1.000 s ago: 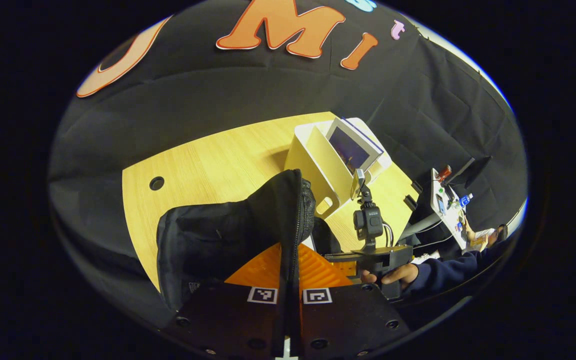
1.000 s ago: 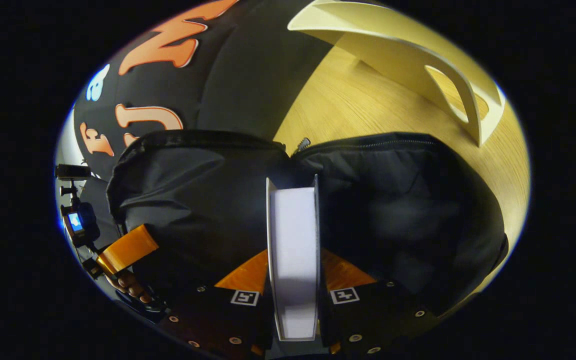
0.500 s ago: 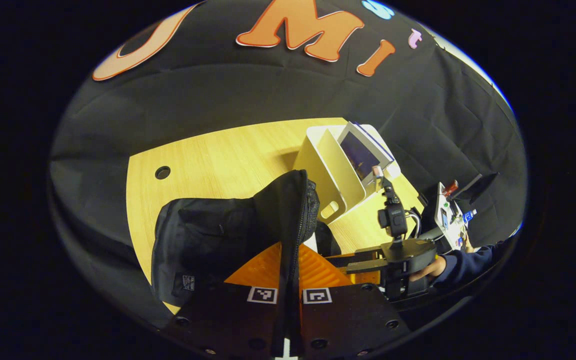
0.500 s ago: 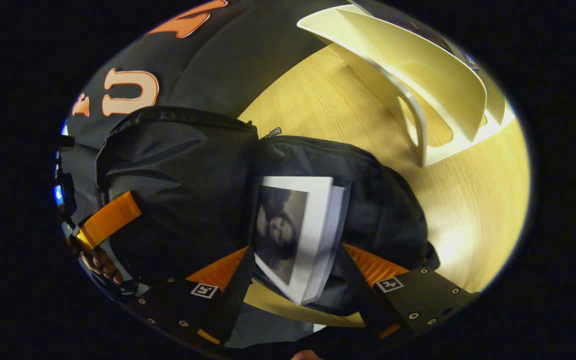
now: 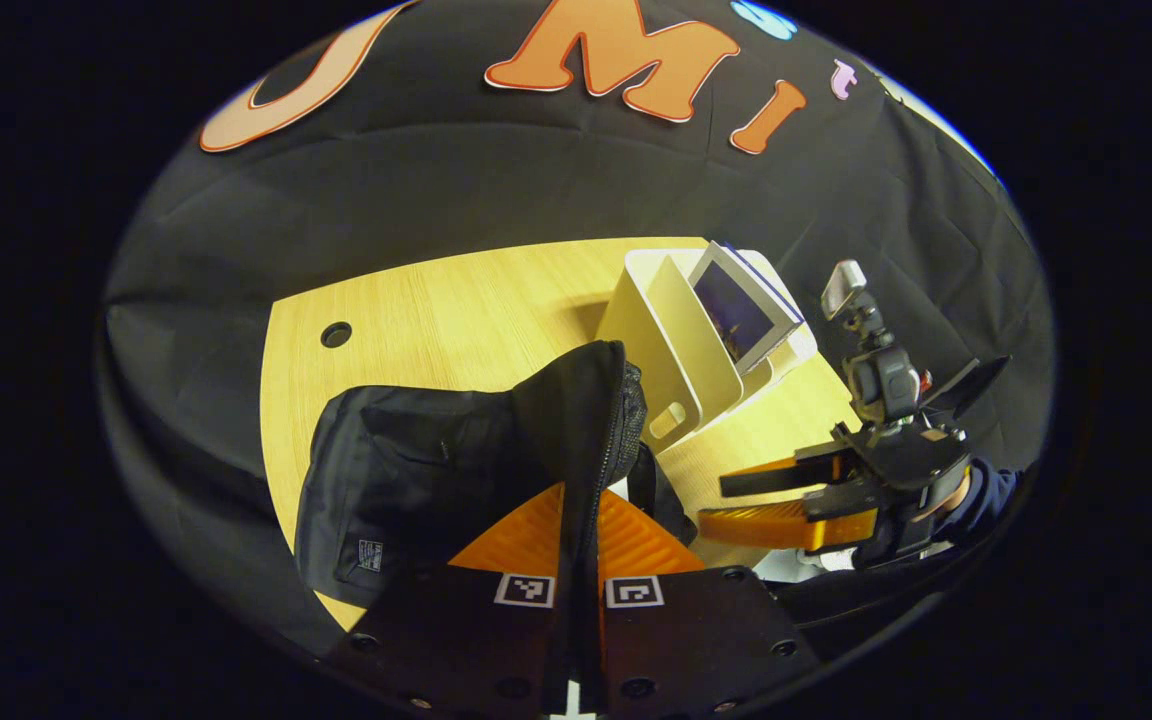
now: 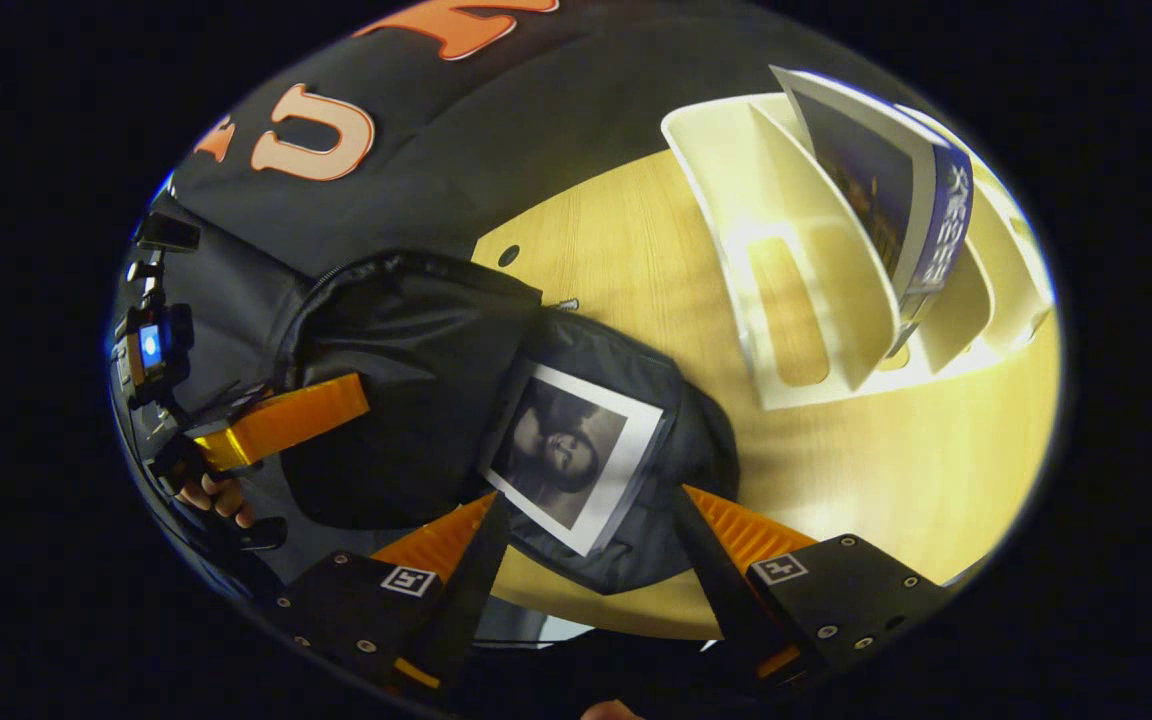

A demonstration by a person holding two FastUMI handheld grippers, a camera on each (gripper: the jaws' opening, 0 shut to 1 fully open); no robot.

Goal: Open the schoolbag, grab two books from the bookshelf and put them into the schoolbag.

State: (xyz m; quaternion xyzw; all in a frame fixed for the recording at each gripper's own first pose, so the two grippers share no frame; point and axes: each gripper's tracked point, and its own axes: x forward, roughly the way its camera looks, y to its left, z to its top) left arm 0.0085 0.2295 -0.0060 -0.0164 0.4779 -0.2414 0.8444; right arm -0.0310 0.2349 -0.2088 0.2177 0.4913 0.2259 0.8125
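- The bench (image 6: 636, 240) carried everything, with bare wood open between the bag and the shelf and more bare surface on the far side by a round cable hole (image 5: 336, 334), so there looked to be free room for a claw to travel across.
- The schoolbag (image 6: 406, 390) sat toward the near left of the bench, its mouth gaping; it was held that way, I judge, so a book could drop in without snagging the zipper edge.
- The bookshelf (image 6: 806, 290) stood upright to the right and farther back, well apart from the bag. Its dividers left open slots, and 1 book (image 6: 901, 200) leaned tilted in a slot, its top edge standing proud and likely easy to pinch.
- The left claw (image 5: 576, 600) was clamped narrow on the bag's zippered flap (image 5: 591, 440), pulling that edge up and keeping the opening clear.
- The right claw (image 6: 586, 540) stood wide and empty just near of the bag, with nothing between its fingers (image 6: 736, 530); from the left gripper view it (image 5: 766, 505) hung in the gap right of the bag, near the shelf's front.
- 1 book with a portrait cover (image 6: 571, 455) lay face up in the bag's mouth, partly sunk in, touching the cloth around it. By my reading, half the loading was done, and the leaning book was next.
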